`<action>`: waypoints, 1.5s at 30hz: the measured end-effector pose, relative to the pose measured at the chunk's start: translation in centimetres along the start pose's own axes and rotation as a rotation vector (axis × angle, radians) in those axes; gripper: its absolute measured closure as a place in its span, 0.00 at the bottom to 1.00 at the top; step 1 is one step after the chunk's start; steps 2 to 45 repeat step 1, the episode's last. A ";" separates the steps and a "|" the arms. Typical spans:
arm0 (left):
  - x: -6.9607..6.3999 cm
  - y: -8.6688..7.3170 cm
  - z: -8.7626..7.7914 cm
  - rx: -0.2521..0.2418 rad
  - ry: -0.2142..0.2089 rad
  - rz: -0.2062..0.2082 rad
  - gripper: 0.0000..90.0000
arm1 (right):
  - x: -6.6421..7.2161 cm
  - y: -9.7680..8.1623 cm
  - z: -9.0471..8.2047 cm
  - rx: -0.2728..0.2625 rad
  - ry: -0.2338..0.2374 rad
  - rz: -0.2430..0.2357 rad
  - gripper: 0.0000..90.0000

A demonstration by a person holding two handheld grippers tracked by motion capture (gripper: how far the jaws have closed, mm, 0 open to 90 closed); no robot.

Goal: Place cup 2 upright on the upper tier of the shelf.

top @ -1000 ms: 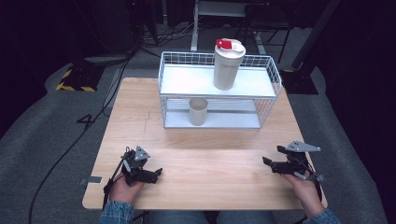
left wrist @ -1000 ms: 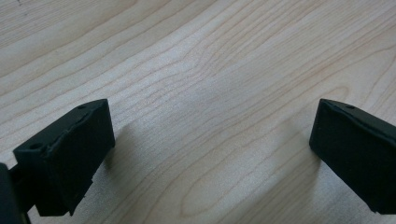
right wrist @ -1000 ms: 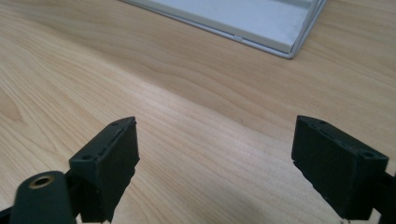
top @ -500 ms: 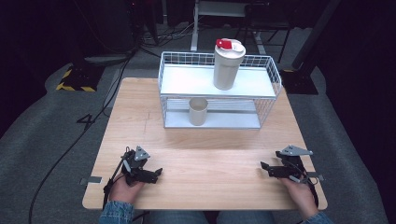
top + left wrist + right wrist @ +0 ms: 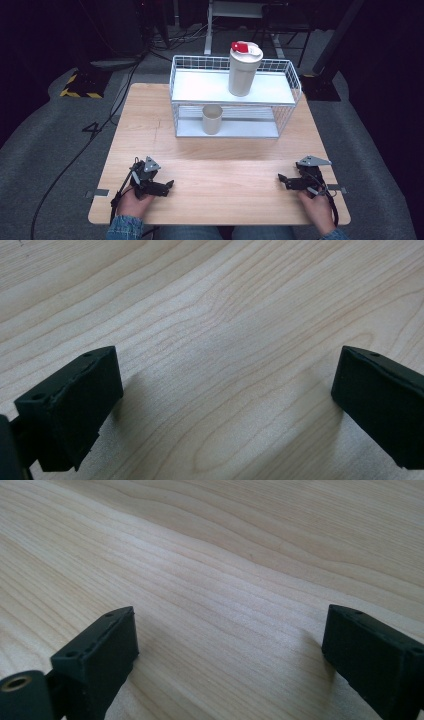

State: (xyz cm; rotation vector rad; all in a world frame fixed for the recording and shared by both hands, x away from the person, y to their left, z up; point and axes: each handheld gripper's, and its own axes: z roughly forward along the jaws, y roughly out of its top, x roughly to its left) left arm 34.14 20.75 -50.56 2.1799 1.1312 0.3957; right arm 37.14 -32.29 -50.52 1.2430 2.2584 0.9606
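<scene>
My left gripper (image 5: pixel 167 186) rests low over the wooden table (image 5: pixel 225 170) near its front left. Its jaws stand wide apart over bare wood in the left gripper view (image 5: pixel 225 400), with nothing between them. My right gripper (image 5: pixel 282 179) is at the front right, pointing toward the table's middle. Its jaws have just been opening and stand apart in the right gripper view (image 5: pixel 230 655), with only wood grain between them.
A white wire rack (image 5: pixel 180 100) with two shelves stands at the back of the table. A tall beige tumbler (image 5: pixel 243 70) with a red and white lid sits on its top shelf. A small beige cup (image 5: pixel 212 119) sits on the lower shelf.
The right hand has shifted slightly down and toward the table's front edge. The left hand has stayed still.
</scene>
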 end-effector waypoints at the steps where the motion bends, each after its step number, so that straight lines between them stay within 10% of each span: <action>1: 0.0 0.0 0.0 0.000 0.000 0.000 0.01 | 0.0 0.0 0.0 0.002 -0.002 0.003 0.08; 45: 0.0 0.0 0.0 0.000 0.000 0.000 0.01 | 0.0 0.0 0.0 0.002 -0.002 0.003 0.08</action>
